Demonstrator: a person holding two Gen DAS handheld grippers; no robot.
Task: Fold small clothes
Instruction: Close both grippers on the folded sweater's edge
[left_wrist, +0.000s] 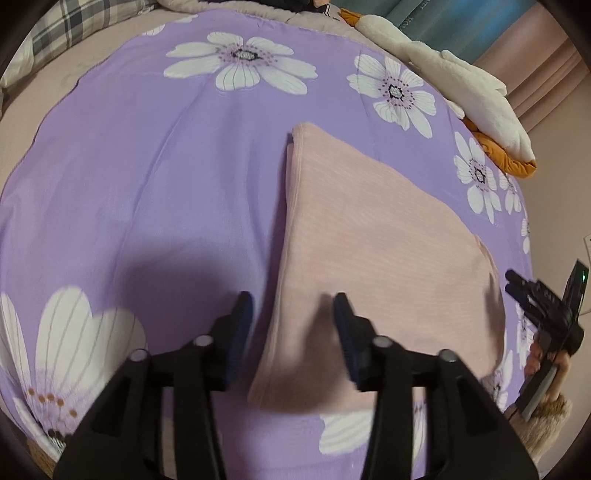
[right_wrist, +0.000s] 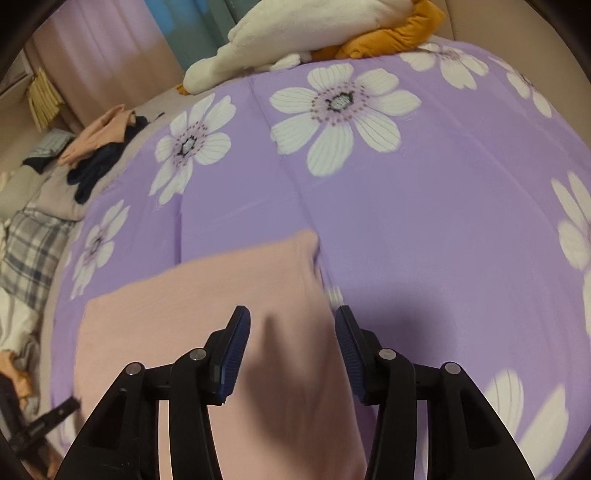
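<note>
Your pink garment (left_wrist: 376, 258) lies flat on the purple flowered bedspread (left_wrist: 147, 184), already doubled over with a clean fold line along one side, so at least one fold looks done. Your left gripper (left_wrist: 293, 314) hovers over its near corner, fingers spread apart and holding nothing. Your right gripper (right_wrist: 291, 332) hangs over the opposite end, fingers likewise released. I'd judge another fold remains. More clothes (right_wrist: 99, 147) wait piled near the bed's far edge.
</note>
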